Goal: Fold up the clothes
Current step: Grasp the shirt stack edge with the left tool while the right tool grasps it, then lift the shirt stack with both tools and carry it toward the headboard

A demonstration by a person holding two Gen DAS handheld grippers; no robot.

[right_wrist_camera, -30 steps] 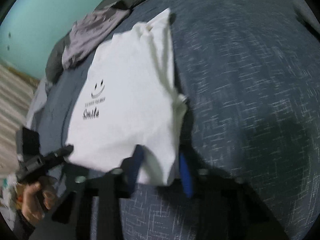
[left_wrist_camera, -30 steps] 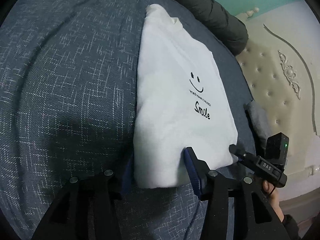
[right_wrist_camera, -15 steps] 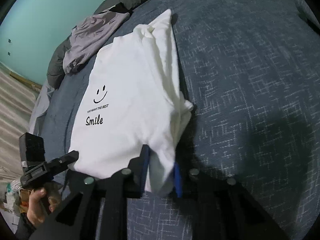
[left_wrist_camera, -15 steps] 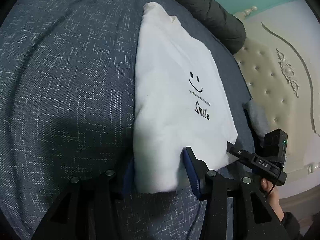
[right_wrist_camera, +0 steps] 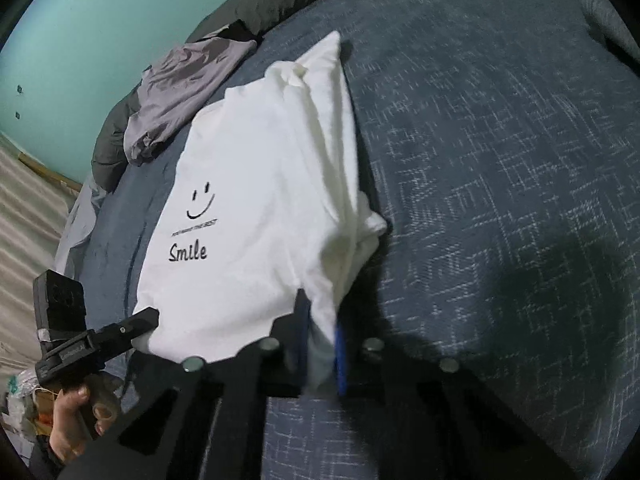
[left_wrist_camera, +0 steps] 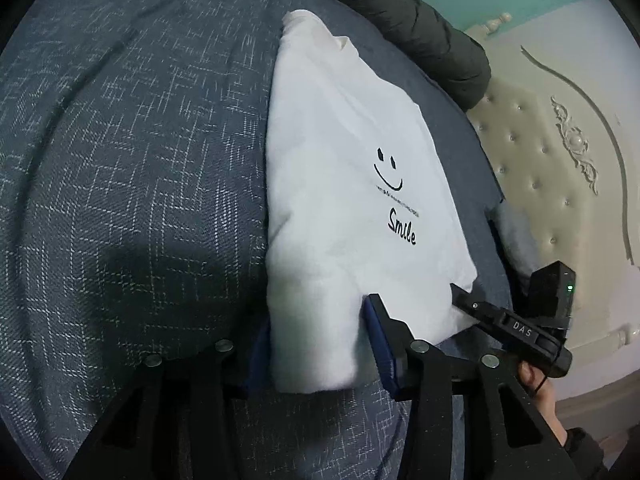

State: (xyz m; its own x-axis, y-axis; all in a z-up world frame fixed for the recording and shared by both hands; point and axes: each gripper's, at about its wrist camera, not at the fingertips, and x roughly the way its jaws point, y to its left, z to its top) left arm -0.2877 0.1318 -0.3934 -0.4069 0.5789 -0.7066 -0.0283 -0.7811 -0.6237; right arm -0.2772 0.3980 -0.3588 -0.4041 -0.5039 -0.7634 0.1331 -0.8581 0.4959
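Observation:
A white T-shirt (left_wrist_camera: 344, 184) with a black smiley and "Smile" print lies partly folded on the dark blue bedspread (left_wrist_camera: 120, 168). My left gripper (left_wrist_camera: 316, 348) straddles the shirt's near corner, its jaws still apart with cloth between them. My right gripper (right_wrist_camera: 322, 344) is shut on the shirt's (right_wrist_camera: 256, 216) other near corner, which is bunched and lifted a little. Each gripper shows in the other's view: the right one (left_wrist_camera: 516, 324) at the shirt's right edge, the left one (right_wrist_camera: 100, 340) at its left edge.
A grey-purple garment (right_wrist_camera: 184, 88) lies crumpled beyond the shirt. A dark quilt roll (left_wrist_camera: 412, 28) runs along the far side. A cream tufted headboard (left_wrist_camera: 560, 184) stands to the right of the bed, a teal wall (right_wrist_camera: 100, 40) behind.
My right gripper has closed on the shirt's corner and raised it slightly. My left gripper has edged forward around its corner, jaws narrowing a little.

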